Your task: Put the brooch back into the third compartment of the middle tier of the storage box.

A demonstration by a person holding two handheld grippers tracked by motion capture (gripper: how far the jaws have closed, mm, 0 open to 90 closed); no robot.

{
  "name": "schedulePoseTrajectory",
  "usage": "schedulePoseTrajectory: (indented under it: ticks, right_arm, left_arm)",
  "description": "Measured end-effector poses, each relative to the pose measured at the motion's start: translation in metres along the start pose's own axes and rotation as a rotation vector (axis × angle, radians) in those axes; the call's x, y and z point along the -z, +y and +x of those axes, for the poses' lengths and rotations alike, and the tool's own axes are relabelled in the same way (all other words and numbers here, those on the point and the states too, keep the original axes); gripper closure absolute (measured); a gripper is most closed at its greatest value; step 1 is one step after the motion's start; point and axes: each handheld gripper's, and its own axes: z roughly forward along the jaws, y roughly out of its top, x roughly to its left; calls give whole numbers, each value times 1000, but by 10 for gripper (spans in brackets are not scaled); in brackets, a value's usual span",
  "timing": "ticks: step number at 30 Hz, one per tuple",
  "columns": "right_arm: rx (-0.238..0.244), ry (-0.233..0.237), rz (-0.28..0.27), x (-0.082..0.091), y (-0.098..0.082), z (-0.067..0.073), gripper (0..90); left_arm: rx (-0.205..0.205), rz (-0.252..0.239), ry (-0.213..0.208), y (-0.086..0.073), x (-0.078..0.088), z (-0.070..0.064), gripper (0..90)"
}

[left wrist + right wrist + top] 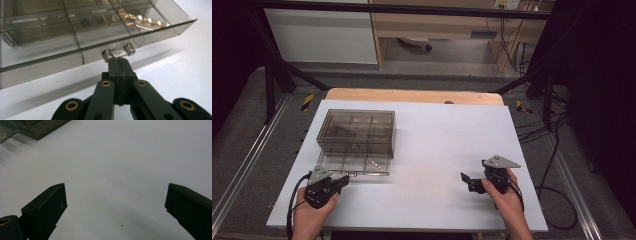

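The smoky clear compartment box (356, 131) sits left on the table, its bottom drawer (100, 32) pulled out.

The clear box (30, 128) is cut off by the top-left edge.

The left gripper (119, 60) is closed just below the clear handle (118, 52) of a smoky drawer (75, 53). A pearl bracelet (147, 21) is seen in one compartment.

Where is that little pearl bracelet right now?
The pearl bracelet lies in the pulled-out drawer of the smoky clear organizer box, on the table's left side, just beyond the left gripper, which is shut by the drawer's clear handle.
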Motion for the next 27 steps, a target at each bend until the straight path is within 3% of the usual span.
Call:
schedulePoseTrajectory:
  ticks: [4, 12, 21, 27]
  right_arm:
    - [-3, -1, 3, 0, 0, -1, 44]
    - [4, 3, 8, -2, 0, 0, 44]
    - [4, 0, 8, -2, 0, 0, 45]
    - [24, -5, -20, 0, 0, 0, 45]
  left_arm:
    - [6, -20, 10, 1, 4, 5, 900]
    - [6, 12, 45, -1, -1, 12, 900]
    - [-8, 8, 37, 0, -5, 12, 900]
    - [-16, -5, 29, 2, -7, 10, 900]
